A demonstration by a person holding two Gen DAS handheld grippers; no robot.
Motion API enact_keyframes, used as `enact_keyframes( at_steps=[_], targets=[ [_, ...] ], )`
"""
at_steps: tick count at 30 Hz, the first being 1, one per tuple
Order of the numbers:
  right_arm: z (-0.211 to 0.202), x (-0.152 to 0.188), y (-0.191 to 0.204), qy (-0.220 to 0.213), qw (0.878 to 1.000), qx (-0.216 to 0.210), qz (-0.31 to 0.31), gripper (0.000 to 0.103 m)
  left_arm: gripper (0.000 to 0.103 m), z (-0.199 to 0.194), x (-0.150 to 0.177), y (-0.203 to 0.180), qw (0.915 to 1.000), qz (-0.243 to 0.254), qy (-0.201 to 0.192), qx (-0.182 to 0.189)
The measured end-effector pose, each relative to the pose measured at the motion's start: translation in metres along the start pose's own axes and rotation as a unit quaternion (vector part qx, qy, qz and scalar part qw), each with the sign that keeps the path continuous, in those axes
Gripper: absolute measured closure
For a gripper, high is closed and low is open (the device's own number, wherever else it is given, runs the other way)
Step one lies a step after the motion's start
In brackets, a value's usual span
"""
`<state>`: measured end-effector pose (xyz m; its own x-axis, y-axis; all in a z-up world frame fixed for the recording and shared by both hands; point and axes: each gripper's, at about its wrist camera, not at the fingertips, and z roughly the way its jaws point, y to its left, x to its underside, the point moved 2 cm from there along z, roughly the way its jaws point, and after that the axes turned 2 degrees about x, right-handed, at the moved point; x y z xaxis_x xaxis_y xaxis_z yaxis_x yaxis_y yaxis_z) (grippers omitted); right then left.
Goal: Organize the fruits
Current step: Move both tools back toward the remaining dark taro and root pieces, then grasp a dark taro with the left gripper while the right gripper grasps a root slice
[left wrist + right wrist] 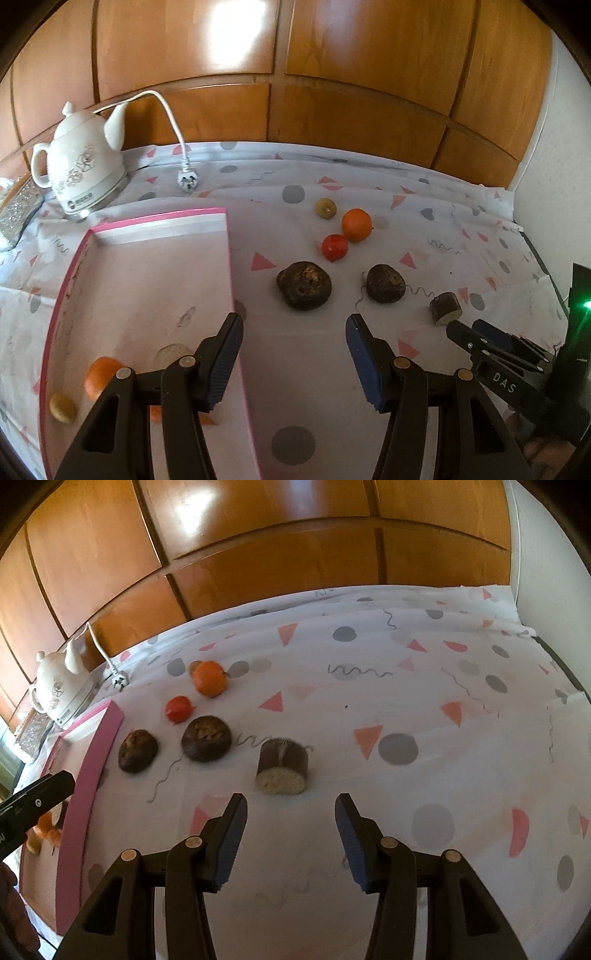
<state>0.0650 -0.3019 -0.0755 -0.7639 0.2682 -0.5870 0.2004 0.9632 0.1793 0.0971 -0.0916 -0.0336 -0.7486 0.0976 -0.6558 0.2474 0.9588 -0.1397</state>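
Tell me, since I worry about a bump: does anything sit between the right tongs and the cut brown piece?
Nothing visible does: bare patterned cloth lies between the open right tongs and the cut brown piece.

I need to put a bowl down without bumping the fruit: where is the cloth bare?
The right side of the tablecloth, past the cut brown piece, is bare. So is the strip between the pink box and the two dark round fruits. Around the orange and tomato it is crowded.

The left tongs partly hide an orange in the pink box.
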Motion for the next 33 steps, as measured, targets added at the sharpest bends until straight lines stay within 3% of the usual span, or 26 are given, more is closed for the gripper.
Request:
enact_keyframes(
  at_steps=[8,10,17,30,33],
  targets=[
    [0.024,-0.018,0.013,0.006,1.000,0.004,-0.026,0.054,0.042,0.020,-0.012,0.000,0.9999,-0.007,0.013,0.007],
    [0.028,-0.018,0.015,0.008,0.999,0.009,-0.033,0.070,0.042,0.027,-0.015,0.002,0.9996,-0.017,0.019,0.013],
    [0.029,-0.014,0.016,-0.008,0.999,0.015,-0.052,0.070,0.043,0.045,-0.024,-0.001,0.9993,-0.013,0.029,0.019],
    [0.030,-0.015,0.012,-0.006,0.999,-0.003,-0.036,0.069,0.043,0.089,-0.033,-0.010,0.9984,0.009,0.055,-0.008],
    [0.030,-0.014,0.011,-0.006,0.999,-0.004,-0.035,0.069,0.052,0.095,-0.030,-0.010,0.9981,0.017,0.054,-0.023]
  ],
)
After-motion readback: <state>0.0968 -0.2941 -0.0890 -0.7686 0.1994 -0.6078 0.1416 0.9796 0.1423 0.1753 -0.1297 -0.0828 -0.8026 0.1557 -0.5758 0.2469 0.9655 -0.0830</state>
